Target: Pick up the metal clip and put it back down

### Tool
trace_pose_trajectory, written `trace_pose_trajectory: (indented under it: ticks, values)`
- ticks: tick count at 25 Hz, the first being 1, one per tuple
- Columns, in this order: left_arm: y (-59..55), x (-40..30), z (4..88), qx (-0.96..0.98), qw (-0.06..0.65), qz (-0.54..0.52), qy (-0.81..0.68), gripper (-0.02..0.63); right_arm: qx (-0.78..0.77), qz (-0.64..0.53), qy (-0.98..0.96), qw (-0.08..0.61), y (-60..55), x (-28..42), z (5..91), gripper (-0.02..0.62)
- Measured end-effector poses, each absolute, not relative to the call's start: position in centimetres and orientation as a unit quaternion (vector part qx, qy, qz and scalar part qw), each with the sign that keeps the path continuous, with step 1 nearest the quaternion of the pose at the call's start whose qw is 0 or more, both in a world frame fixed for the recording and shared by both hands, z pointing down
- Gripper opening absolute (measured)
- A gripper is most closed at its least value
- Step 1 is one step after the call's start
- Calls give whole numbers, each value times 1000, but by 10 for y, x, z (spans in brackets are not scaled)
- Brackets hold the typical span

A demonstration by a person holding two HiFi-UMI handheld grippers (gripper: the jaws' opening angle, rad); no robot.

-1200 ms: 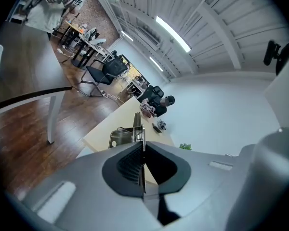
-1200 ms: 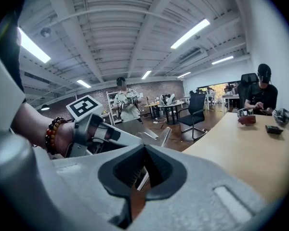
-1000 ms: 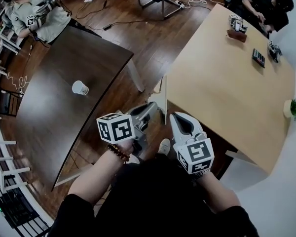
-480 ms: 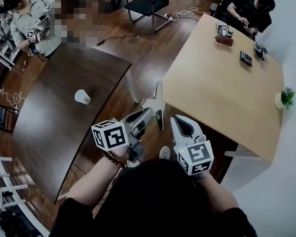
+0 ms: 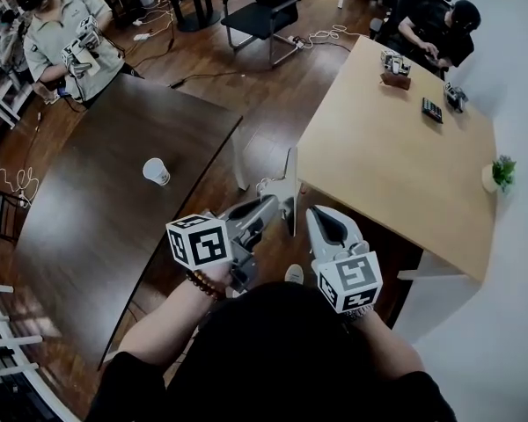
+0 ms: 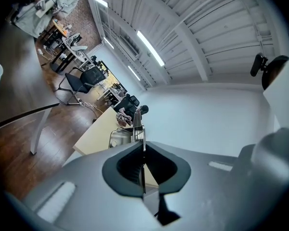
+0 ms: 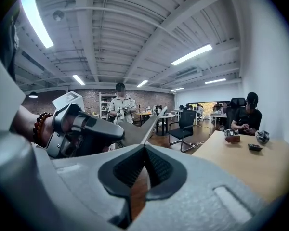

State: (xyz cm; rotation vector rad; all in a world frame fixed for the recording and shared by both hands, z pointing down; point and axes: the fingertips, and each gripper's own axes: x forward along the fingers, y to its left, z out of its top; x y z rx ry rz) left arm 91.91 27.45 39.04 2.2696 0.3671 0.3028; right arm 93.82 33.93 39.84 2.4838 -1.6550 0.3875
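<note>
I stand between two tables with both grippers held in front of me over the wooden floor. My left gripper [image 5: 275, 204] is shut on the metal clip [image 5: 289, 185], a flat grey piece that sticks out past its jaws. In the left gripper view the clip [image 6: 143, 139] shows edge-on as a thin blade between the shut jaws of the left gripper [image 6: 144, 150]. The right gripper view shows the clip [image 7: 143, 129] as a grey wedge pointing out of the left gripper [image 7: 89, 131]. My right gripper [image 5: 320, 221] is close beside it, jaws together with nothing in them [image 7: 144, 148].
A dark table [image 5: 88, 227] with a paper cup [image 5: 156, 171] lies to my left. The light wooden table [image 5: 396, 165] to my right carries small devices at its far end and a potted plant [image 5: 502, 172]. An office chair [image 5: 268, 3] and people stand or sit further back.
Both grippers keep nearly the same pose, the left still shut on the clip. The head view has tipped forward, showing more of the room's far end.
</note>
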Motion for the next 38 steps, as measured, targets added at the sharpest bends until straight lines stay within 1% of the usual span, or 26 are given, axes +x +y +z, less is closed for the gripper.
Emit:
trace_pose_trajectory:
  ticks: [2,7,14,17,20,29,38]
  values:
    - [270,911,389,898,400,114,142,21,822,126,-551,68,335,931,397,-8]
    - [243,857,377,902,401,99,127,21,812,120,-566,77,307,883,386,-8]
    - [223,839,391,911,399,78,71,21,778,115,-612,81,282,875,401,-8]
    - [197,792,386,912,402,64,43,21,758,109,-636,89,252,833,394,-8]
    - [169,754,383,912,409,46,3,21,731,102,-667,98,221,801,386,-8]
    - [115,698,384,899,413,-26,-141,21,619,82,-772,121,152,761,385,-8]
    - [95,628,391,858,406,-83,-304,21,483,80,-863,124,114,709,396,-8]
